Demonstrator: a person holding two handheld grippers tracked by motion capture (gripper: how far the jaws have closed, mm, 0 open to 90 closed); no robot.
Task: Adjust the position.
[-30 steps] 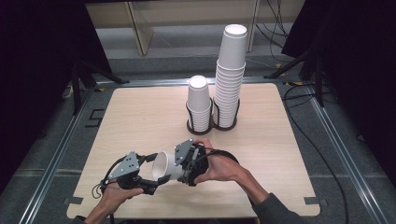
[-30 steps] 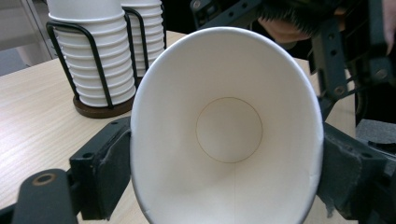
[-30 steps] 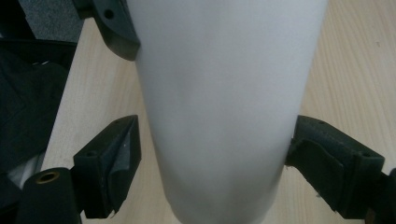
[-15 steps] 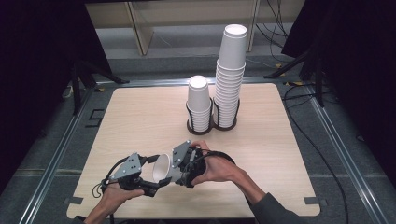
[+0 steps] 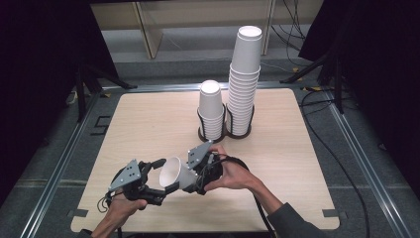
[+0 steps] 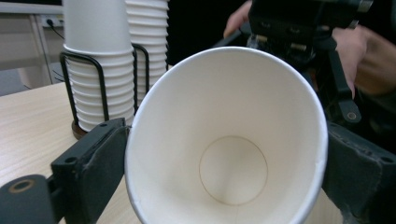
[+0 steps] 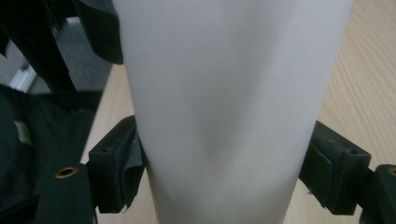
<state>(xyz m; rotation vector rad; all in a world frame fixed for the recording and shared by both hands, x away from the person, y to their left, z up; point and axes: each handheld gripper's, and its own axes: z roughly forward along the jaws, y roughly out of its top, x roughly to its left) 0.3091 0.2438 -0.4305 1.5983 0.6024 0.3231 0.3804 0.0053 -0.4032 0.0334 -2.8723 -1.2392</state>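
Even overhead light on table [image 5: 148,124], dark surroundings; soft shadows; close cup [image 7: 224,93] blurred, slightly overexposed.

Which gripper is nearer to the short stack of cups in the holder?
Right. The right gripper, gripping a paper cup, sits just in front of the short stack; the left gripper, at that cup's mouth, lies farther left and back.

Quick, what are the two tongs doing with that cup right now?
Left tongs: jaws have just been opening, standing either side of the paper cup's rim.
Right tongs: shut on the cup's body, holding it.
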